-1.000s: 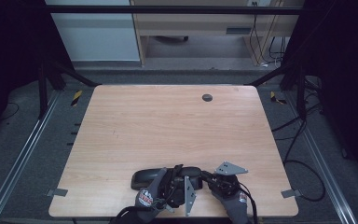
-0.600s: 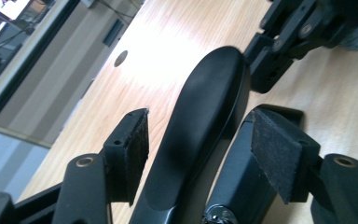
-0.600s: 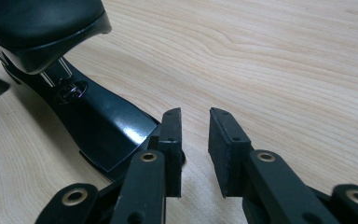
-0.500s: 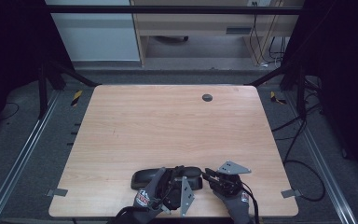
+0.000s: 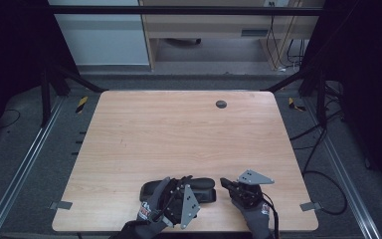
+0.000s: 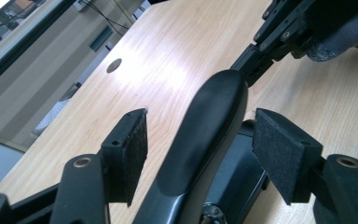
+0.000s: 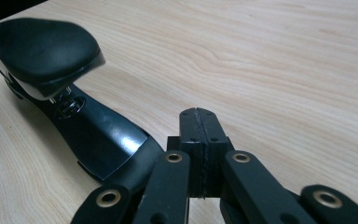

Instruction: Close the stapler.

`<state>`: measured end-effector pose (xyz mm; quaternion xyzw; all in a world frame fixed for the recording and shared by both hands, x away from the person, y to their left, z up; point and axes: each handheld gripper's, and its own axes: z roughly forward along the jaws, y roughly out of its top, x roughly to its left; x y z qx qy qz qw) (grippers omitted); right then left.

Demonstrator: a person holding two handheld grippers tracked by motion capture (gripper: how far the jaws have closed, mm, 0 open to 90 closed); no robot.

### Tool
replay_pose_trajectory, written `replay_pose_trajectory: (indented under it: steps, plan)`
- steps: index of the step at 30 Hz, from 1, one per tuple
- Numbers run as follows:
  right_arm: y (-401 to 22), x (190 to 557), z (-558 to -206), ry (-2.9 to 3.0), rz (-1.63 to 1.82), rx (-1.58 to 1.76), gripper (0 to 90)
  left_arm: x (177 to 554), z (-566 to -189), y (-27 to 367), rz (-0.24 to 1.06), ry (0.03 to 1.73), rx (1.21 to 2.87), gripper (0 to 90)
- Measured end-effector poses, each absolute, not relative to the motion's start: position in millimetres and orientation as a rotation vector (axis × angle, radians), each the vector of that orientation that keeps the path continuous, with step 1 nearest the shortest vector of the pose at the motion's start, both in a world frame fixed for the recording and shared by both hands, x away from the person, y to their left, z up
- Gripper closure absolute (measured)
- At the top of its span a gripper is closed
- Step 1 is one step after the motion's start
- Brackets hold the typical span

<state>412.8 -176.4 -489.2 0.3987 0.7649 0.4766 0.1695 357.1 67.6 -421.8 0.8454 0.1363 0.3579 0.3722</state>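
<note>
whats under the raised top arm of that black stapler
Under the stapler's raised arm sits its black base on the wooden table. The hinge end is hidden behind the left gripper.

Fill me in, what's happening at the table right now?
A person works at the near edge of the wooden table with a gripper in each hand. The left gripper straddles a black stapler; its fingers have just been opening and stand clear of the stapler's top arm on both sides. The right gripper is shut with nothing between its fingers, its tip beside the stapler's base.
</note>
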Motion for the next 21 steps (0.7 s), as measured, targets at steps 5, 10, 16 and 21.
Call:
replay_pose_trajectory:
  steps: [5, 10, 16, 21]
  plan:
    - [-178.8, 412.5, -482.7, 2.146, 1.365, 1.116, 90.0, 358.5, -416.1, 77.6, 0.898, 0.387, 2.132, 35.1]
    - [-183.1, 410.9, -475.3, 2.115, 1.386, 1.112, 90.0, 361.3, -410.9, 89.6, 0.904, 0.424, 2.1, 34.8]
    - [-182.1, 409.1, -465.9, 2.101, 1.399, 1.09, 90.0, 365.7, -403.4, 108.6, 0.923, 0.483, 2.061, 34.7]
    - [-181.0, 407.6, -455.7, 2.085, 1.428, 1.083, 90.0, 371.0, -400.9, 124.7, 0.933, 0.54, 2.04, 34.7]
